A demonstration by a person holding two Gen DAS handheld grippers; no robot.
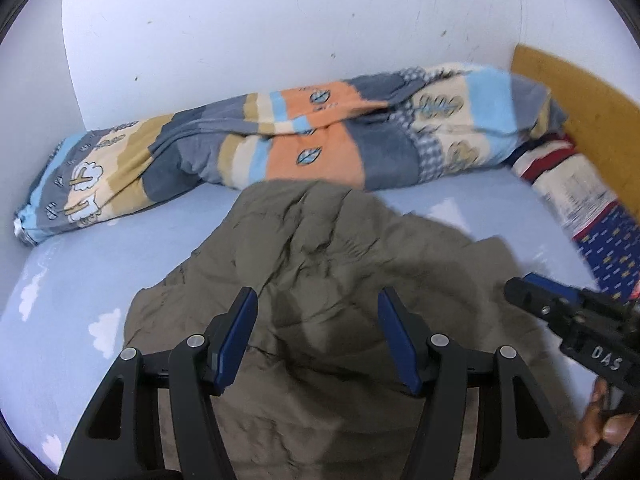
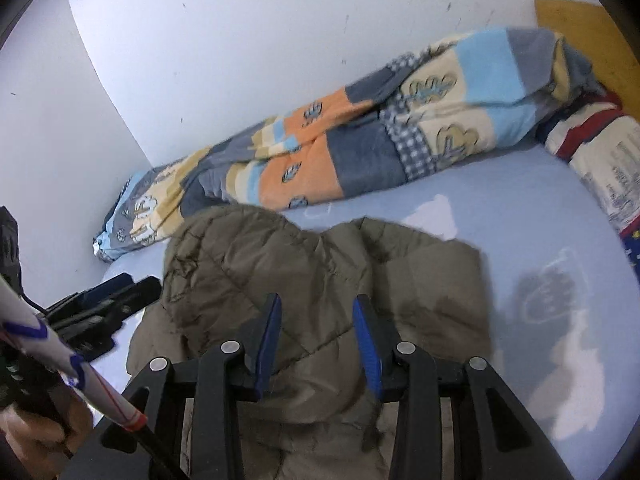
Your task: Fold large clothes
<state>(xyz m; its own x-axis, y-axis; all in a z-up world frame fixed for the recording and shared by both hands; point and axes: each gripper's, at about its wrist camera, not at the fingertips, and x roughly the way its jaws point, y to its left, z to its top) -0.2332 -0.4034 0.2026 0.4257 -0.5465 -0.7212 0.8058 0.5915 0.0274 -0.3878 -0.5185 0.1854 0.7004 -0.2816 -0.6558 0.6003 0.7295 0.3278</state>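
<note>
An olive padded jacket lies crumpled on the light blue bedsheet. My left gripper hovers over its middle, jaws apart, with nothing between the blue pads. The right gripper pokes in at that view's right edge, by the jacket's right side. In the right wrist view, the jacket fills the centre, and my right gripper hangs above it with a narrower gap and no cloth pinched. The left gripper shows at the jacket's left edge.
A rolled patchwork quilt lies along the white wall behind the jacket. A striped pillow and a wooden headboard stand at the right. A white stick with blue marks crosses the lower left, near a hand.
</note>
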